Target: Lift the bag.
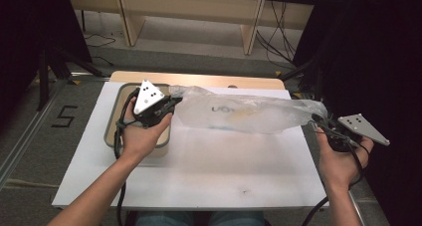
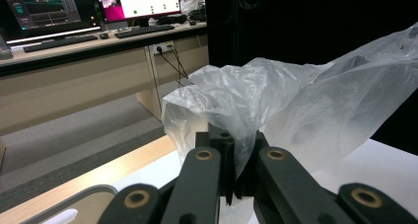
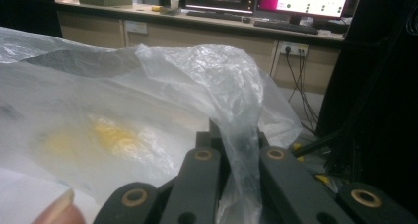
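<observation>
Now the left gripper [image 1: 171, 105] pinches one end of the clear plastic bag [image 1: 244, 114], and the right gripper [image 1: 318, 120] clamps the other, stretching it across the frame's middle above the white table [image 1: 199, 171].

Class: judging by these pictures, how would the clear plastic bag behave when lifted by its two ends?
The plastic bag is probably floppy: it wrinkles and sags between the left gripper and right gripper. It seems light and thin, so likely slippery.

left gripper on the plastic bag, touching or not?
Touching. The left gripper view shows the left gripper with its jaws shut on a fold of the plastic bag, film pinched between them.
</observation>
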`<control>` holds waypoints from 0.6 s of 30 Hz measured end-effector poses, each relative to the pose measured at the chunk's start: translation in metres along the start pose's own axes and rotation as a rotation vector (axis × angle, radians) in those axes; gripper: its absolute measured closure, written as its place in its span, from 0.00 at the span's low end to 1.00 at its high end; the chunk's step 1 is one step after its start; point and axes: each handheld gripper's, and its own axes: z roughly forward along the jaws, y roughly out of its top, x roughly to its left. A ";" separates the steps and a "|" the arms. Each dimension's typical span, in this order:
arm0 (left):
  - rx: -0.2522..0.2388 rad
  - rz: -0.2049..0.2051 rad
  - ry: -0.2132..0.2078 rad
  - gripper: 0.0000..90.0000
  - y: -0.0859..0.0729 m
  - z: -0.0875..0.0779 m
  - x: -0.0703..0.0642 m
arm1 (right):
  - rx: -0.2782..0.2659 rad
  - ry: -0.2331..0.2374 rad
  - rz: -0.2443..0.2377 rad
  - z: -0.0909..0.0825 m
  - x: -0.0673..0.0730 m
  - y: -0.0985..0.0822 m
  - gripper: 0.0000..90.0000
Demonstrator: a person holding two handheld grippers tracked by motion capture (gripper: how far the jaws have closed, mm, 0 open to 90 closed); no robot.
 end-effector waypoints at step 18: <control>-0.094 0.019 -0.003 0.99 0.031 -0.012 -0.002 | -0.084 -0.015 -0.009 -0.013 -0.002 0.026 1.00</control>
